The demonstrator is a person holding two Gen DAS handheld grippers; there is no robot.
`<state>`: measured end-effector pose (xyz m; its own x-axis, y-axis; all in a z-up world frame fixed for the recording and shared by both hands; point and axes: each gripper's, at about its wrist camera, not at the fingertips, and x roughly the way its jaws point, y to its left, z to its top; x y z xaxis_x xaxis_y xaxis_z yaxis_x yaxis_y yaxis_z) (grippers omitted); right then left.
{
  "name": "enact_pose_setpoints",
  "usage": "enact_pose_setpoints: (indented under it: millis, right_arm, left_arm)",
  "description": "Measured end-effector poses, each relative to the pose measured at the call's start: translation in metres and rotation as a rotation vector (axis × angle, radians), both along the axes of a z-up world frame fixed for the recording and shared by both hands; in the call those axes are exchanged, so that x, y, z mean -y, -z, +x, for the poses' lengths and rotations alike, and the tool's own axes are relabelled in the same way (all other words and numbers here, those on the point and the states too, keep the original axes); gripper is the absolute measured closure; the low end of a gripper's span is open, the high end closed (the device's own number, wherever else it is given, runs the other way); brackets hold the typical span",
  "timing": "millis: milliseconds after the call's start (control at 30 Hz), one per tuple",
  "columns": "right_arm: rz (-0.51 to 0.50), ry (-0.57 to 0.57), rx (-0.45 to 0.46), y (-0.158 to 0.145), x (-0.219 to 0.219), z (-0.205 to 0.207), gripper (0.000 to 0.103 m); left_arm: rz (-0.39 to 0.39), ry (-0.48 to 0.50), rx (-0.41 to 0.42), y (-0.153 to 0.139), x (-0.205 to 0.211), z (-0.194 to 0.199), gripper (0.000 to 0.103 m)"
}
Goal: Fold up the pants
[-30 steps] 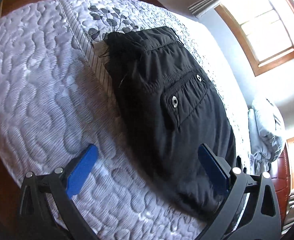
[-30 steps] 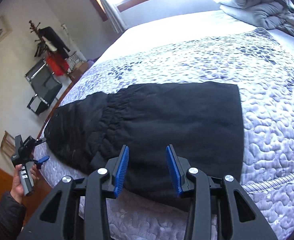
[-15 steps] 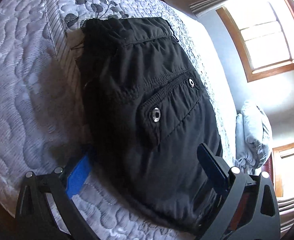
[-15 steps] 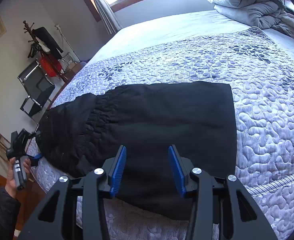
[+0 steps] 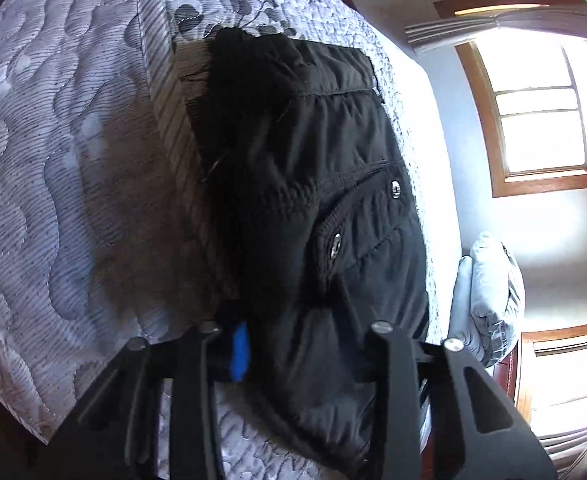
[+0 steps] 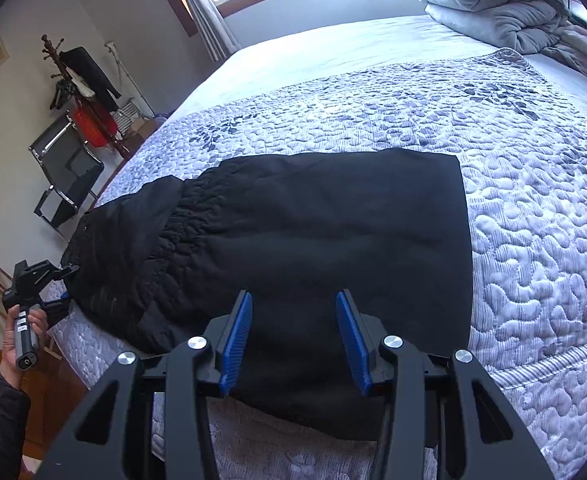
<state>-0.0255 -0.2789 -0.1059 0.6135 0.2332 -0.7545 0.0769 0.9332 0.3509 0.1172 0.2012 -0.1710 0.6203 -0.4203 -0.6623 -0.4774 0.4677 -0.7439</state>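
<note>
On quilted bed point(image 6: 533, 208), black pants point(image 6: 313, 232) — window point(image 5: 541, 120), coat rack point(image 6: 77, 84)

The left gripper point(image 5: 293, 344) points down at the pants point(image 5: 313, 200) by the bed's point(image 5: 53, 160) near corner; its jaws are closing with a bunched fold of black cloth between them, only a sliver of one blue pad point(image 5: 239, 350) showing; in the right wrist view the left hand point(image 6: 23, 332) grips its handle upright beside the bed's edge, a dark sleeve point(image 6: 1, 408) below it; the right gripper point(image 6: 293, 340) hangs tilted down over the pants' near edge, jaws partly apart, blue pads bare, pressing on nothing.
</note>
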Motion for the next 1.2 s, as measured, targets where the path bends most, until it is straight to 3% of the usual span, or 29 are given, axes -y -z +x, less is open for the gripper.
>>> enact_pose_setpoints:
  millis: [100, 233, 333, 433, 500, 633, 733, 800, 900, 1000, 1067, 1200]
  right_arm:
    - [-0.004, 0.001, -0.004, 0.002, 0.001, 0.0, 0.057]
    - [-0.001, 0.004, -0.006, 0.003, 0.002, 0.0, 0.057]
    - [-0.003, 0.003, -0.007, 0.004, 0.002, 0.0, 0.057]
    - [-0.001, 0.002, -0.011, 0.006, 0.002, 0.001, 0.057]
    - [-0.001, 0.002, -0.013, 0.007, 0.002, 0.001, 0.057]
    - [-0.004, -0.001, -0.018, 0.008, 0.002, 0.002, 0.057]
    - [-0.003, 0.001, -0.018, 0.008, 0.002, 0.002, 0.057]
    - [-0.004, 0.0, -0.021, 0.009, 0.003, 0.003, 0.057]
    - [-0.018, -0.005, -0.024, 0.009, 0.001, 0.003, 0.058]
    - [-0.025, -0.009, -0.027, 0.01, 0.001, 0.004, 0.058]
    - [-0.025, -0.01, -0.03, 0.011, 0.001, 0.004, 0.058]
    - [-0.022, -0.01, -0.032, 0.013, 0.002, 0.004, 0.058]
  left_arm:
    - [0.004, 0.0, 0.031, -0.009, 0.004, -0.001, 0.083]
    - [0.038, 0.025, 0.046, -0.009, 0.009, 0.004, 0.085]
    - [0.0, 0.013, 0.042, -0.001, 0.007, 0.008, 0.085]
    - [-0.044, -0.01, 0.031, 0.01, 0.005, 0.013, 0.078]
    - [-0.057, -0.016, 0.017, 0.019, 0.001, 0.009, 0.066]
    - [-0.074, -0.046, 0.01, 0.022, 0.005, 0.018, 0.055]
    - [-0.035, -0.029, 0.007, 0.016, 0.01, 0.021, 0.066]
    - [-0.044, -0.003, 0.038, 0.015, 0.01, 0.022, 0.081]
    - [-0.063, 0.008, 0.074, 0.011, 0.009, 0.019, 0.088]
    - [-0.045, 0.007, 0.117, 0.0, 0.012, 0.014, 0.09]
    - [-0.026, 0.022, 0.197, -0.018, 0.018, 0.01, 0.091]
    - [0.102, 0.098, 0.28, -0.056, 0.045, 0.014, 0.091]
